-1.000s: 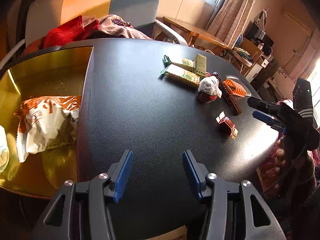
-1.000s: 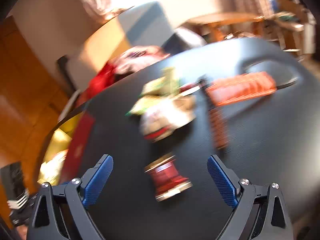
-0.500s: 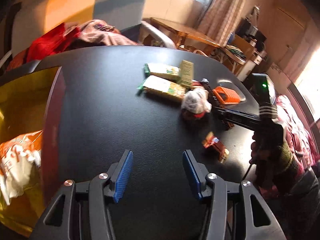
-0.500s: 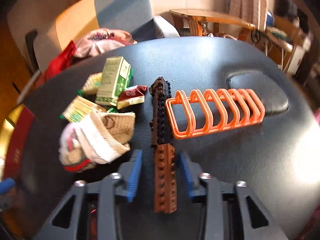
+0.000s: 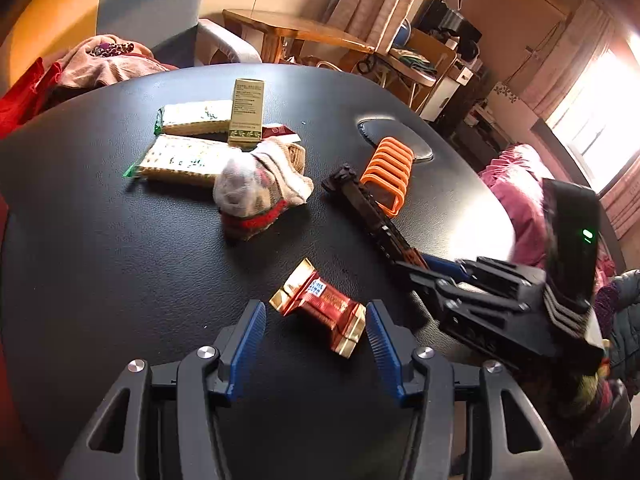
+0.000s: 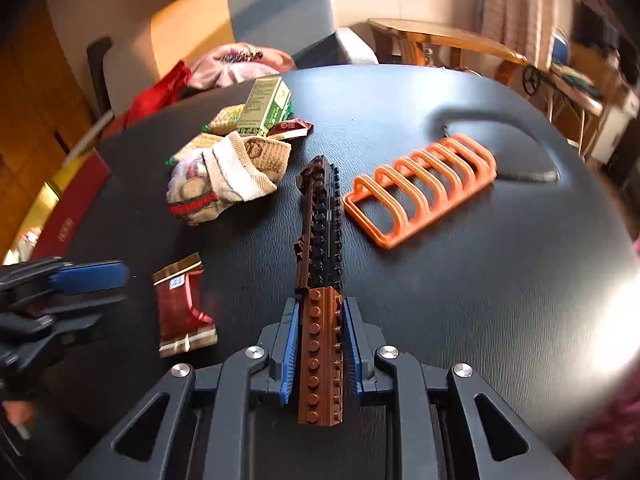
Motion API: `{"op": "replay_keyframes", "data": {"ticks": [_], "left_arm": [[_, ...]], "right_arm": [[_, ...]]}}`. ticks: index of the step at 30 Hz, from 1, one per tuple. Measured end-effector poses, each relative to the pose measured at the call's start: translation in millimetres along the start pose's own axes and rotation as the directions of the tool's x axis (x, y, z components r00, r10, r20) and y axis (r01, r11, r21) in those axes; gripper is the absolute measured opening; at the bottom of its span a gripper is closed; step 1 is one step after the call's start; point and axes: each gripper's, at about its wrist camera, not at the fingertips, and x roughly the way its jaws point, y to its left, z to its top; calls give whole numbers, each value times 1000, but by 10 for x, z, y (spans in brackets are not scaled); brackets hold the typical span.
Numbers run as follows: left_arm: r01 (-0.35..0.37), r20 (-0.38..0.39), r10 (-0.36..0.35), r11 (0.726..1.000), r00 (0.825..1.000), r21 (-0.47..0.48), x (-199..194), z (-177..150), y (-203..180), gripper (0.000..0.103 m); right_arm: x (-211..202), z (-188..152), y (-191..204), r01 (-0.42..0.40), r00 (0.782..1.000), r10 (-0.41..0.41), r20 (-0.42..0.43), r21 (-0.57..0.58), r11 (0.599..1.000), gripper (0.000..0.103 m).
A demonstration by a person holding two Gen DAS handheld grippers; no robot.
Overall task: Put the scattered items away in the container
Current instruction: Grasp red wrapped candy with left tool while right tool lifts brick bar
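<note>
When lifting the toy-brick bar (image 6: 320,240), raise it level and slowly: gripped only at its brown end by the right gripper (image 6: 320,344), fingers shut hard on the studded sides, with the long black part reaching forward across the tabletop (image 6: 440,320), probably prone to sag or snap at a joint. Steer clear of the ribbed orange plastic rack (image 6: 420,192) just beside the bar's far end, and of the soft knitted sock (image 6: 224,184) on the other side. Carry toward the red-rimmed gold container (image 6: 68,216) at the tabletop's left edge. For the left gripper (image 5: 316,332), fingers about half open, straddling the red-and-gold foil chocolate (image 5: 318,308) without pressing it: lower, then close gently across the crinkly, slippery wrapper's narrow middle.
</note>
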Motion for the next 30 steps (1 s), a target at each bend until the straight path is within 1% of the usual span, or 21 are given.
{"op": "replay_keyframes", "data": {"ticks": [3, 6, 8, 10, 13, 14, 16, 18, 20, 22, 26, 30], "left_arm": [[-42, -17, 42, 999, 999, 32, 132, 11, -77, 53], [-63, -30, 65, 996, 997, 57, 237, 20, -127, 53], [-69, -38, 72, 996, 997, 62, 295, 30, -143, 53], [-74, -35, 76, 995, 996, 60, 327, 38, -147, 53], [-97, -23, 99, 993, 995, 71, 347, 23, -154, 51], [-106, -18, 108, 991, 994, 77, 351, 15, -157, 46], [-118, -10, 119, 989, 993, 86, 347, -3, -147, 43], [-124, -4, 125, 988, 992, 91, 332, -19, -125, 34], [-127, -1, 128, 988, 992, 91, 317, -26, -94, 31], [-129, 1, 129, 988, 992, 88, 302, -35, -64, 31], [-131, 7, 131, 988, 991, 79, 235, -81, 25, 27], [-142, 16, 141, 988, 990, 67, 173, -129, 113, 27]], "right_arm": [[-43, -83, -56, -31, 999, 30, 24, 43, 999, 23], [-58, -126, -96, -65, 997, 62, 44, 77, 995, 29], [-62, -143, -98, -85, 995, 80, 52, 85, 993, 37], [-66, -154, -79, -98, 994, 94, 57, 80, 992, 43], [-54, -146, -37, -96, 994, 91, 63, 68, 993, 46], [-51, -144, -31, -100, 993, 95, 66, 68, 993, 47], [-48, -143, -28, -112, 992, 107, 71, 72, 991, 51], [-48, -137, -11, -117, 991, 112, 74, 69, 991, 55], [-48, -125, 26, -113, 992, 108, 71, 64, 992, 61], [-47, -108, 67, -101, 993, 97, 63, 65, 993, 64], [-41, -63, 113, -50, 998, 46, 53, 80, 995, 65], [-21, -5, 102, -17, 999, 12, 53, 105, 994, 65]]}}
